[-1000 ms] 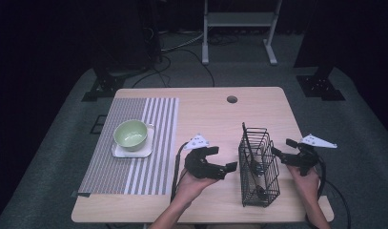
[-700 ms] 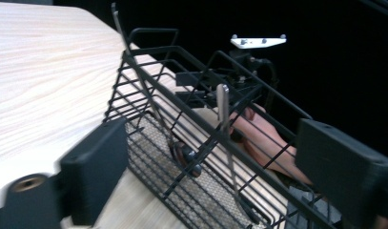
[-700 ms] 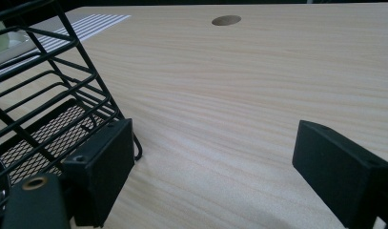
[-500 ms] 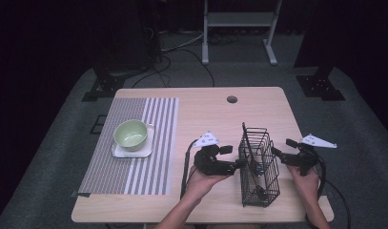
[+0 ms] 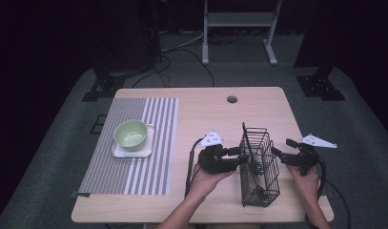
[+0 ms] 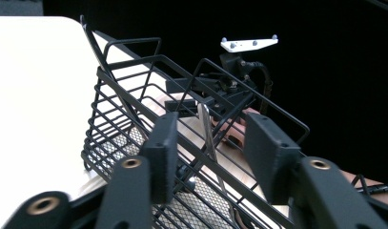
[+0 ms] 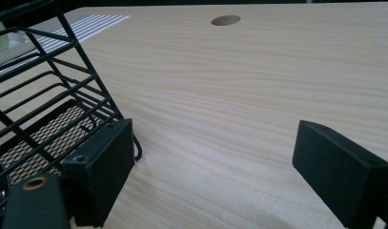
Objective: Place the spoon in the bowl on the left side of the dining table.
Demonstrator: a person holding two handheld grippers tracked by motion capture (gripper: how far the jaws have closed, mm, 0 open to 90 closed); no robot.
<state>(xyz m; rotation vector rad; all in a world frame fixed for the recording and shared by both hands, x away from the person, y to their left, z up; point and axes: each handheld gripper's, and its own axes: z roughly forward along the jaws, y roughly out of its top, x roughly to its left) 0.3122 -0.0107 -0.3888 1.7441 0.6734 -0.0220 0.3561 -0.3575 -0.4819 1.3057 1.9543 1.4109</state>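
Left gripper [image 5: 240, 153] has slid right to the black wire basket [image 5: 258, 167], jaws just closing around its rim wire, not visibly clamped. Basket at table's 5 o'clock. Left gripper view reveals metal utensil [image 6: 207, 129] inside. Right gripper [image 5: 279, 153] gapes wide, empty.

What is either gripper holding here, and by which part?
The left gripper, jaws just closing, straddles the wire basket's top rim wire; contact unclear. The right gripper is open, holding nothing.

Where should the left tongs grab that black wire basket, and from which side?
Grip the top rim wire of the wire basket on its long left side, coming in level from the left. It is a thin, straight bar; in the left gripper view the left tongs already straddle it.
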